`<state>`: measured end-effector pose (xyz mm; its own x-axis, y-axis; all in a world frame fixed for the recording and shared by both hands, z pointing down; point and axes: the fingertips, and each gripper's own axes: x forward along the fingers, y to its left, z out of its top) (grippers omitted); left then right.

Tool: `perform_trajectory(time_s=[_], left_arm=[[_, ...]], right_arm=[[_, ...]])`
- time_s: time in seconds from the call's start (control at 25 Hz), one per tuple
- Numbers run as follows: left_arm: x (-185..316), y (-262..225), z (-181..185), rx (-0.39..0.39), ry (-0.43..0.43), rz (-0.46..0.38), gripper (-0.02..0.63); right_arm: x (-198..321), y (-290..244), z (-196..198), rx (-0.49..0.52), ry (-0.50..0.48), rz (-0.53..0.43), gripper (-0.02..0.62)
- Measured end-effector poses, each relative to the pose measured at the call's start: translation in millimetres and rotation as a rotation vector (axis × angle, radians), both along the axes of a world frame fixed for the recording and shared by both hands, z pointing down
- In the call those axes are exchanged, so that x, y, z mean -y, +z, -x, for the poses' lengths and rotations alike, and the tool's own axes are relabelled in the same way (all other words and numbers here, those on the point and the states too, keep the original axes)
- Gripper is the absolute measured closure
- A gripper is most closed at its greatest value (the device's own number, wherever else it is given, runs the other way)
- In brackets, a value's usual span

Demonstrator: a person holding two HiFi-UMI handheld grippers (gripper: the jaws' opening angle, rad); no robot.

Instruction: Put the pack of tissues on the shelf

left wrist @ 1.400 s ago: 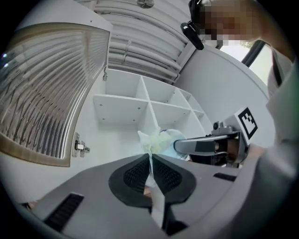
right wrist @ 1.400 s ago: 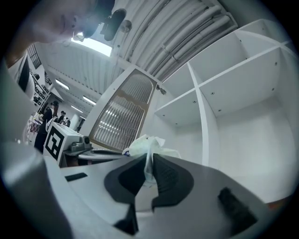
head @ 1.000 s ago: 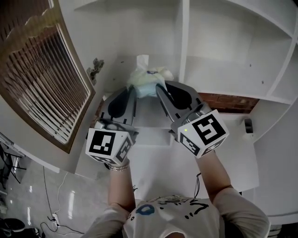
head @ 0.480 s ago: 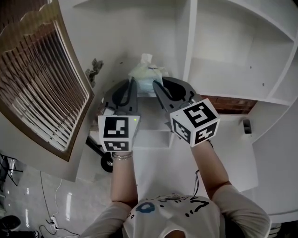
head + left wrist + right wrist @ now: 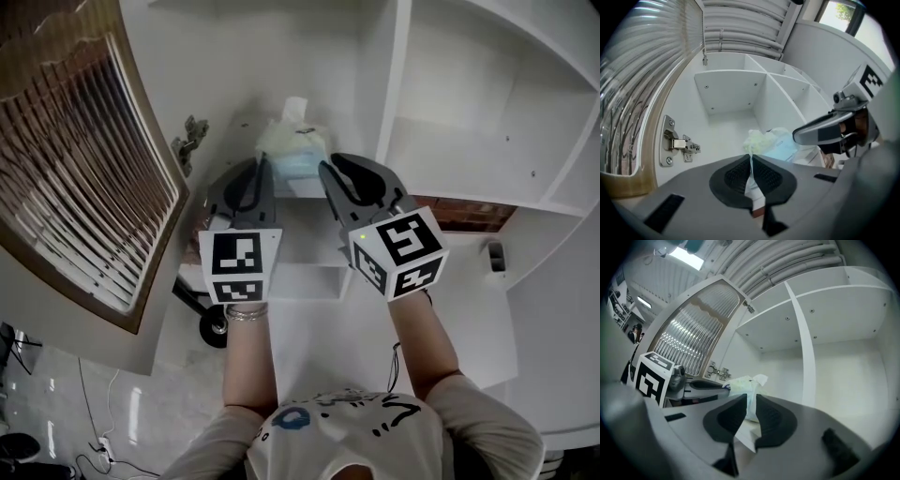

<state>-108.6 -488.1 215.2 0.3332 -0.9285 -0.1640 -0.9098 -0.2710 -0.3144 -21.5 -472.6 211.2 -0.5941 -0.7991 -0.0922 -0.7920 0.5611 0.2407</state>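
Observation:
The pack of tissues (image 5: 293,155), pale green and blue wrap with a white tissue sticking out on top, rests on the white shelf (image 5: 234,131) in the left compartment. My left gripper (image 5: 265,169) points at its left side with the jaws shut and empty; in the left gripper view (image 5: 751,157) the pack (image 5: 774,142) lies just beyond the tips. My right gripper (image 5: 325,171) stands at the pack's right side. In the right gripper view (image 5: 751,399) a narrow gap shows between the pads, with the pack (image 5: 742,383) behind it.
An open cabinet door (image 5: 84,169) with ribbed glass hangs at the left, its hinge (image 5: 677,143) on the side wall. A vertical divider (image 5: 392,84) separates the right compartment (image 5: 478,141). Lower shelves (image 5: 300,277) sit below the grippers. A small dark object (image 5: 500,255) lies at the right.
Both grippers and the pack moved up and forward into the left compartment. The grippers now stand a little wider apart beside the pack.

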Motion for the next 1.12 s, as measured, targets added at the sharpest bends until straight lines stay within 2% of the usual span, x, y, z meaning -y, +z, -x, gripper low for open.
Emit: perform_trajectory(time_s=[0.12, 0.36, 0.4, 0.48, 0.6, 0.68, 0.88, 0.96, 1.12], left_arm=[[4, 1, -1, 0.004, 0.013, 0.008, 0.584], [8, 3, -1, -0.063, 0.124, 0.065, 0.581], [8, 2, -1, -0.076, 0.131, 0.066, 0.569], [8, 2, -2, -0.096, 0.137, 0.067, 0.459], [11, 6, -3, -0.077, 0.100, 0.064, 0.436], [14, 6, -1, -0.049, 0.060, 0.054, 0.403], [18, 4, 4, 0.037, -0.028, 0.033, 0.371], [18, 4, 2, 0.045, -0.019, 0.032, 0.370], [12, 7, 1, 0.008, 0.016, 0.033, 0.370]], right_arm=[[8, 5, 5, 0.000, -0.005, 0.035, 0.550], [17, 7, 5, 0.000, 0.042, 0.083, 0.561], [18, 7, 6, -0.004, 0.058, 0.087, 0.561], [20, 8, 6, 0.003, 0.082, 0.098, 0.561], [22, 8, 6, 0.025, 0.115, 0.097, 0.560], [22, 9, 7, 0.022, 0.136, 0.092, 0.558], [23, 8, 8, 0.032, 0.146, 0.090, 0.558], [24, 8, 8, 0.036, 0.145, 0.092, 0.558], [24, 8, 5, 0.042, 0.151, 0.091, 0.558]])
